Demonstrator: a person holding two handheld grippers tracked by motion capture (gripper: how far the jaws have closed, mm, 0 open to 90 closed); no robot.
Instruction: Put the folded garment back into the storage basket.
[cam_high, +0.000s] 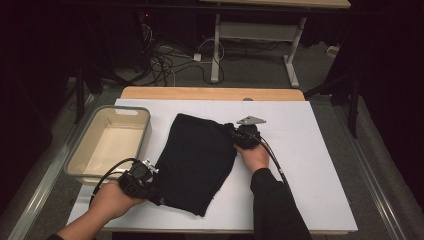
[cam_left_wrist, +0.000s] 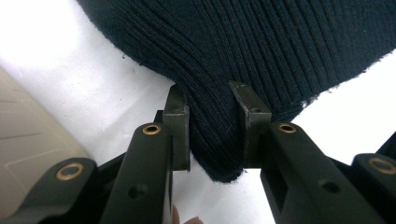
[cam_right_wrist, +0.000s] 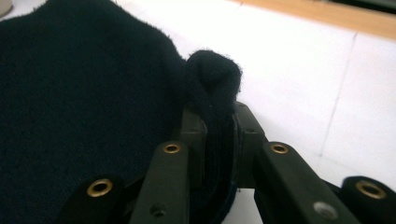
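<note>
A dark navy knitted garment (cam_high: 197, 160) lies folded on the white table sheet (cam_high: 310, 165). My left gripper (cam_high: 150, 182) sits at its near left corner, jaws shut on a ribbed fold of the garment (cam_left_wrist: 212, 126). At the garment's far right edge, my right gripper (cam_high: 235, 134) is shut on a bunched bit of the cloth (cam_right_wrist: 215, 88), which bulges above the pads. A hand holds each gripper, with a dark sleeve on the right arm.
A beige plastic tub (cam_high: 107, 145) stands on the table's left side, close to my left gripper. The wooden table edge (cam_high: 212, 93) runs along the back. Beyond it are cables on the floor and a desk frame (cam_high: 217, 45).
</note>
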